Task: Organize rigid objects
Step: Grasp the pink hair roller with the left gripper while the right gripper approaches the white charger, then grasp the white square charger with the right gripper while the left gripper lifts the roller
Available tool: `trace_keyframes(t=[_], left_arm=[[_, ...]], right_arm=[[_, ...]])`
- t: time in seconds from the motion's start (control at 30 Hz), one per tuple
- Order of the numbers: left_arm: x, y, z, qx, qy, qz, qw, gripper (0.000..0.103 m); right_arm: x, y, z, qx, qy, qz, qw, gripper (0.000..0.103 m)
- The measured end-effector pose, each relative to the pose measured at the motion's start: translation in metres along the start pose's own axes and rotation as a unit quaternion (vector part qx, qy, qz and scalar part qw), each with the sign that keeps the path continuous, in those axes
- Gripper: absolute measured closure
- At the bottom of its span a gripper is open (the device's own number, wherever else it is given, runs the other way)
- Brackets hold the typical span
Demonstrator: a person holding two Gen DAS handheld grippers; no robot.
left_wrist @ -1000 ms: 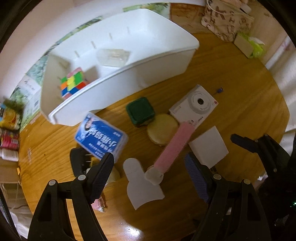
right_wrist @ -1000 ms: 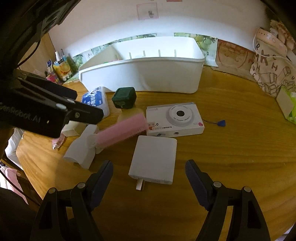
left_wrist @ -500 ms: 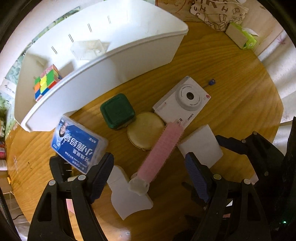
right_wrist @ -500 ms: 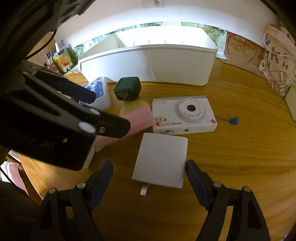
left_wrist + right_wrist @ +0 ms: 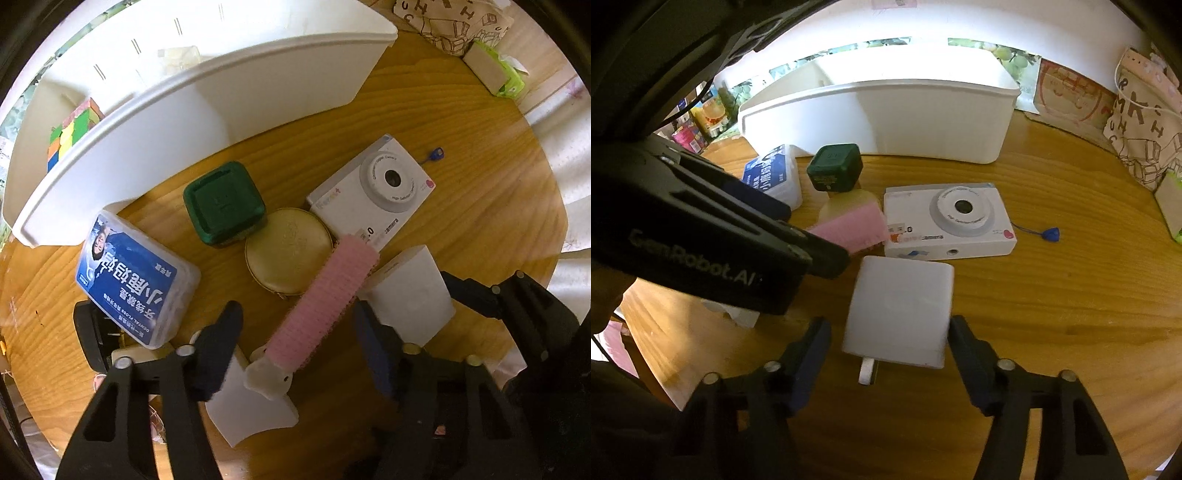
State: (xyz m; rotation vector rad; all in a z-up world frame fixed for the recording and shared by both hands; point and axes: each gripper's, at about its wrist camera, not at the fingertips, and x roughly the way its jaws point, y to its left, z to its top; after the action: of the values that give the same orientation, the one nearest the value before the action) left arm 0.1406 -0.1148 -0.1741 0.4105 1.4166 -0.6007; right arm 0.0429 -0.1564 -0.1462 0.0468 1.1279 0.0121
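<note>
Two claws stand wide open over the tabletop (image 5: pixel 1052 314). The left claw (image 5: pixel 295 343) straddles the pink hair roller (image 5: pixel 325 302), which lies partly across the gold compact (image 5: pixel 288 251); the right claw (image 5: pixel 886 354) brackets the white charger (image 5: pixel 901 310). Best to centre each item between the fingers, close squarely, then lift clear of the camera (image 5: pixel 951 221) toward the white bin (image 5: pixel 886 118).

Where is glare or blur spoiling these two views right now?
Right wrist view: the white bin is blown out along its back wall, and the white charger block looks slightly smeared. Left wrist view: sharp on the pink hair roller, with only fisheye bending at the edges.
</note>
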Motion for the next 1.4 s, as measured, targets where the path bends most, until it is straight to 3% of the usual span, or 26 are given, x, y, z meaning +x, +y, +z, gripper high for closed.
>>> trace_keyframes(t=[0.3, 0.87, 1.4], left_arm=[[0.002, -0.014, 0.002, 0.009, 0.003, -0.014, 0.9998, 0.075], [-0.028, -0.02, -0.014, -0.021, -0.041, -0.031, 0.9985, 0.078], [-0.089, -0.001, -0.067, -0.099, -0.125, -0.012, 0.9872, 0.078]], right_arm=[[0.0, -0.003, 0.0, -0.006, 0.003, 0.004, 1.0, 0.045], [-0.016, -0.011, 0.003, -0.019, 0.006, 0.02, 1.0, 0.047], [-0.046, -0.008, -0.002, -0.061, -0.021, 0.023, 0.998, 0.048]])
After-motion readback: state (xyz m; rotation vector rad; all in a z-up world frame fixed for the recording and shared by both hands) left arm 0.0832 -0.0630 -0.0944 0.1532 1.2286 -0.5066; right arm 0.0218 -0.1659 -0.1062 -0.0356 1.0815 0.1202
